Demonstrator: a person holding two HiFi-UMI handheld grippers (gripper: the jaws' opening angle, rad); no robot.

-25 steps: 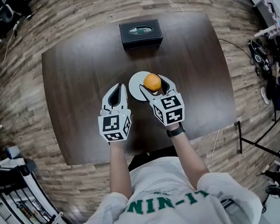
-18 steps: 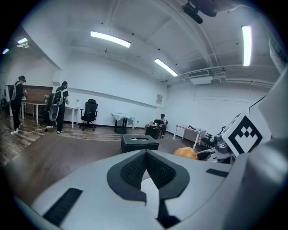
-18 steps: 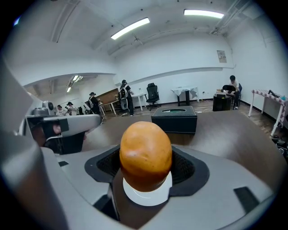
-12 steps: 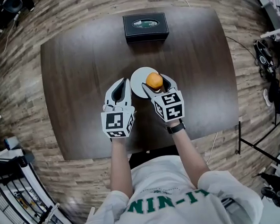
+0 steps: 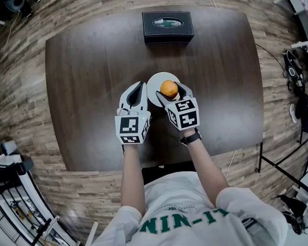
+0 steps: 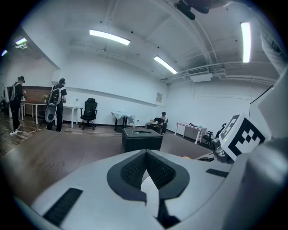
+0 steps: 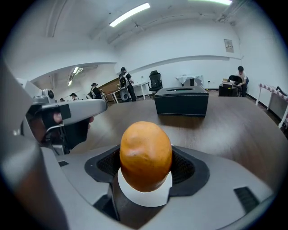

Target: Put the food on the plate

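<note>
**Item 1. Food, count: one.** A round, orange, smooth-skinned fruit [image 7: 145, 152]. It sits in the middle of the head view, directly over the plate. It is pinched on both flanks so that it can be set down without rolling. Whether its underside already touches the plate cannot be told.

**Item 2. Plate, count: one.** A small round white plate [image 5: 155, 82] at the centre of the table. The right gripper view shows a white arc of it beneath the fruit. It lies flat, ready to receive the food.

**Item 3. Grippers, count: two.**
- The right gripper [image 5: 171, 93], white with a marker cube, is angled downward. Its jaws are clamped on the fruit, with the dark ribbed pads against both sides. By judgement, it holds the fruit over the plate for release.
- The left gripper [image 5: 138, 88], of the same make, lies just left of the plate. Its jaw tips are pressed together with nothing between them. It appears parked beside the plate, out of the way, with no part in this step.

**Item 4. Box, count: one.** A black rectangular box with a green oval on its lid [image 5: 168, 26]. It stands at the upper centre of the table, well apart from the plate and untouched.

**Item 5. Table, count: one.** A dark brown wooden table [image 5: 88, 72] that bears the plate and the box.

**Status, judged.** The placement is nearly complete; what remains is to open the right jaws.
</note>
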